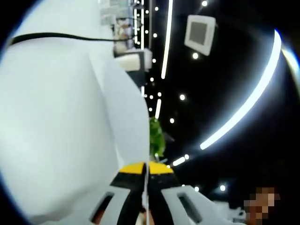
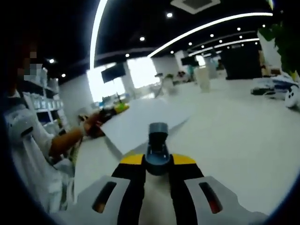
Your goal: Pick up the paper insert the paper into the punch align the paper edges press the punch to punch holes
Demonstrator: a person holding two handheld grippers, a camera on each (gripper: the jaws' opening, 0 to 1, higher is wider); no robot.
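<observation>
One sheet of white paper (image 1: 61, 122) is pinched edge-on in the left claw (image 1: 146, 187), whose jaws are pressed together on it, and it rises beside the camera. In the right gripper view the right claw (image 2: 157, 161) clamps the grey punch (image 2: 157, 147) over the white counter (image 2: 234, 136), while the sheet (image 2: 140, 119) hangs above the counter just behind it.

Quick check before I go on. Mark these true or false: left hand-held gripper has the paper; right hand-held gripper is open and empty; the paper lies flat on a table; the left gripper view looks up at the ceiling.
1. The left hand-held gripper has the paper: true, its jaws are shut on the sheet's edge.
2. The right hand-held gripper is open and empty: false, it is shut on a grey object.
3. The paper lies flat on a table: false, it is held up in the air.
4. The left gripper view looks up at the ceiling: true, light strips show.
</observation>
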